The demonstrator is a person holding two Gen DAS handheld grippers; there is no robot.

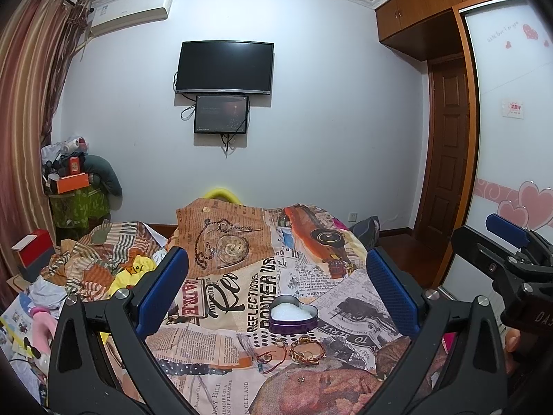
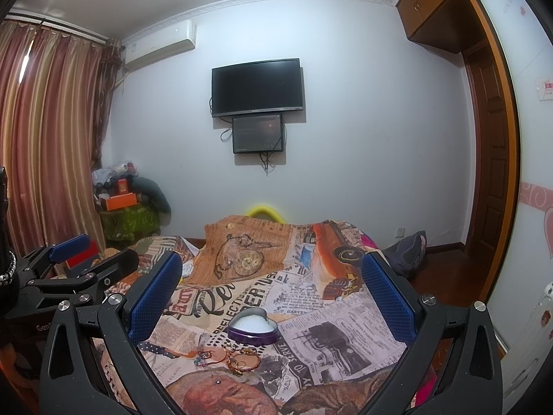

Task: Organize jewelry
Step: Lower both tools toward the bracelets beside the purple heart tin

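Jewelry: one gold bangle (image 1: 307, 347) | one heart tin (image 1: 293, 314) | one stud (image 1: 301, 379)

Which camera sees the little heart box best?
The left wrist view shows the heart box best: it sits nearer the middle, looks bigger, and its whole heart outline and white filling show. In the right wrist view the heart box looks smaller and flatter, though nothing covers it.
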